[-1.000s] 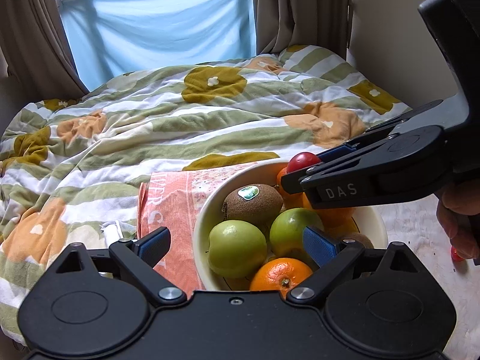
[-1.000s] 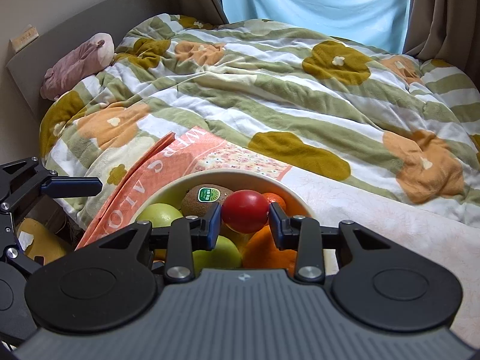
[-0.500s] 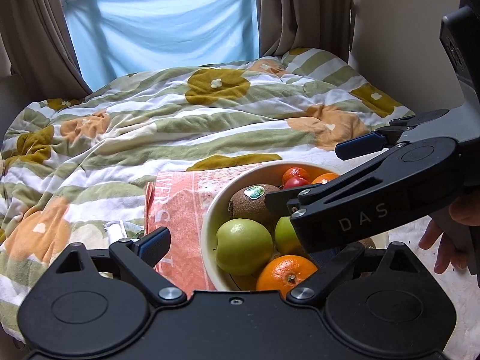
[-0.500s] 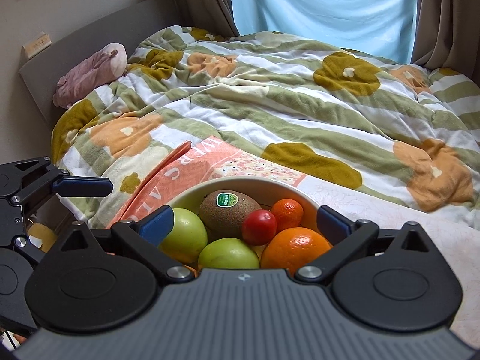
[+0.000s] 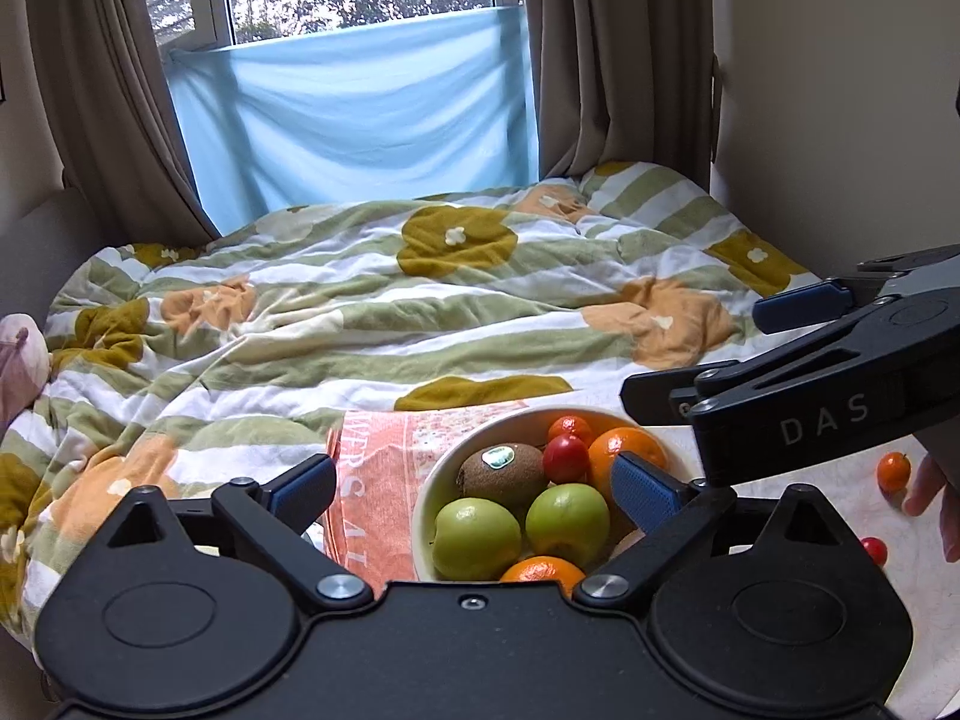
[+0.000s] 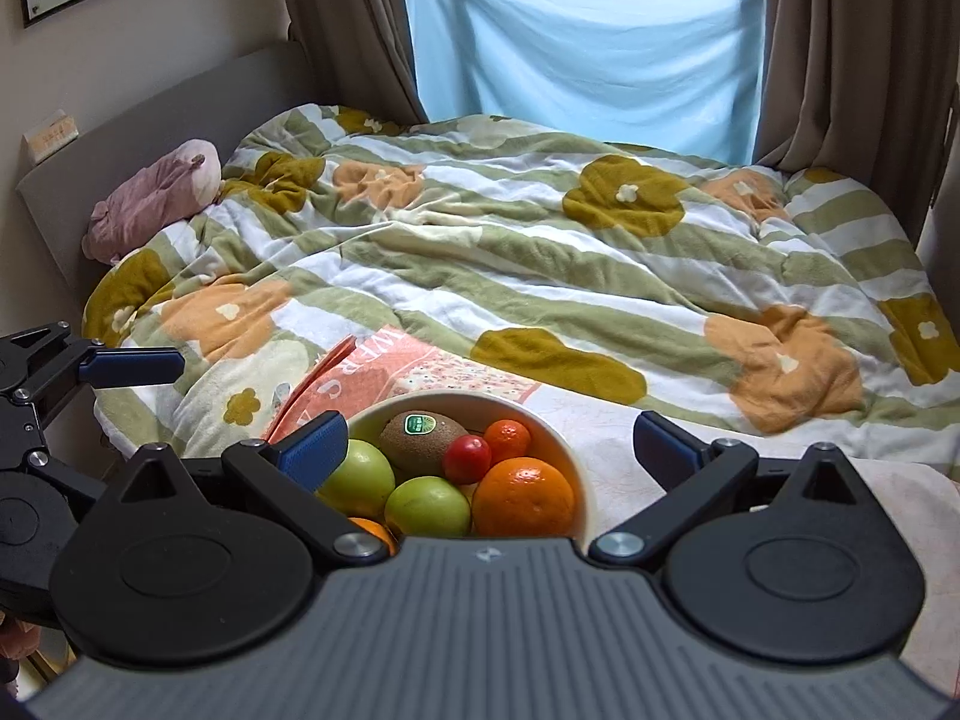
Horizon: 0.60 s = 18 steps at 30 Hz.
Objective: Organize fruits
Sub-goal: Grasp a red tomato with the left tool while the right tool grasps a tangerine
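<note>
Since a second ago we released the small red tomato into the round cream bowl; our right gripper and left gripper, just opened wider, gape empty.

The bowl looked like smooth, glossy cream ceramic. The kiwi had a rough, matt brown skin with a shiny paper-like sticker, while the green apples were smooth with a soft sheen. The oranges showed dimpled, faintly glossy peel, and the small red fruit was slick and shiny. The quilt on the bed was soft, matt, rumpled cloth. The left tongs and right tongs were matt black plastic with textured blue pads and bright metal screws. The curtains were dull woven cloth.
</note>
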Available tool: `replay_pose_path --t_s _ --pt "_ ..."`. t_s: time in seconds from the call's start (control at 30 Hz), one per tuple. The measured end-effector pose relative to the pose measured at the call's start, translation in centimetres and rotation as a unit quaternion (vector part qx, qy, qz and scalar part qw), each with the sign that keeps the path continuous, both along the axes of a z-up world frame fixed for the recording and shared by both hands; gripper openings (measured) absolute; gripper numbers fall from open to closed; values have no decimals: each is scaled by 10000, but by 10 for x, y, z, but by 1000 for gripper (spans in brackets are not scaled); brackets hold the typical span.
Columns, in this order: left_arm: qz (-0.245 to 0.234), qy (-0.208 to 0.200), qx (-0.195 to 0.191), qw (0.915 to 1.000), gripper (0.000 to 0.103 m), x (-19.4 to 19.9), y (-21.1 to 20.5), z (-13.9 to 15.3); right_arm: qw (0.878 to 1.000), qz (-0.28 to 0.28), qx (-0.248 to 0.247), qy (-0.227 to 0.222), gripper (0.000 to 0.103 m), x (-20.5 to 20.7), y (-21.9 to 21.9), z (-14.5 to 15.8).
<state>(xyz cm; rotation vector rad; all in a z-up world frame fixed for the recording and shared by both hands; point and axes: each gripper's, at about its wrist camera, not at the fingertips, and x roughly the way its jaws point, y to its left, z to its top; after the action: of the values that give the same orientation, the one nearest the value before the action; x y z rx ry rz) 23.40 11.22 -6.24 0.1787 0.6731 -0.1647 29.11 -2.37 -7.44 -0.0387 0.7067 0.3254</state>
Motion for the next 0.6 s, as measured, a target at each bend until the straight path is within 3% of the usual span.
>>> replay_pose_path --t_s 0.3,0.6 --pt "99 -205 -62 9997 103 -39 -41 28 9981 -569 120 -195 103 -52 -78 40" --pt "199 -128 -433 9988 103 -77 -103 30 9967 -770 43 -236 103 -100 -169 41"
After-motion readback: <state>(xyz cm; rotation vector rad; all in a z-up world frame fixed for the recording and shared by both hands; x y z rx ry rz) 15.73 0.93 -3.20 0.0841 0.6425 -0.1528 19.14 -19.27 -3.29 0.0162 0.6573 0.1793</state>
